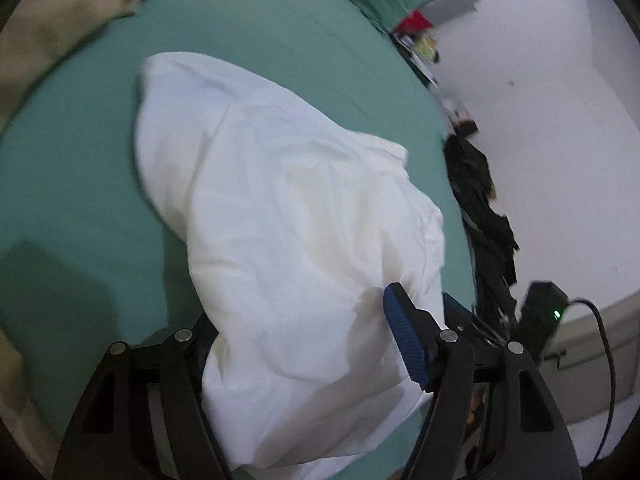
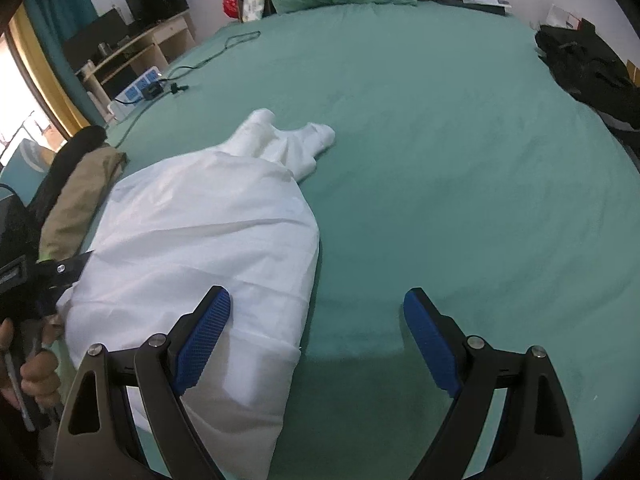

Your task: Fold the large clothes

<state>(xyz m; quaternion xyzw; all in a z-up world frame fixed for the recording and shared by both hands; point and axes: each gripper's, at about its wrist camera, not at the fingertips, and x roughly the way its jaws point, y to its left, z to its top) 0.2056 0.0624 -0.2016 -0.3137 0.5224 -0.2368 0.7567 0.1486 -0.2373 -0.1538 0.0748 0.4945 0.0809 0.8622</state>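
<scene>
Here, white garment (image 2: 192,232) on bed (image 2: 440,160), jaws apart

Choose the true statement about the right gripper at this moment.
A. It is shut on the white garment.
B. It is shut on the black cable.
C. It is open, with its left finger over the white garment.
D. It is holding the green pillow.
C: the right gripper has its fingers spread wide, its left finger over the white garment and the other above the bare green sheet.

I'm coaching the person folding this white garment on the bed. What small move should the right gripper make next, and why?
Probably slide the open right gripper left onto the white garment edge and close. Its left finger already overlaps the cloth, its right finger is over bare green sheet, and the left gripper already has cloth between its fingers.
</scene>
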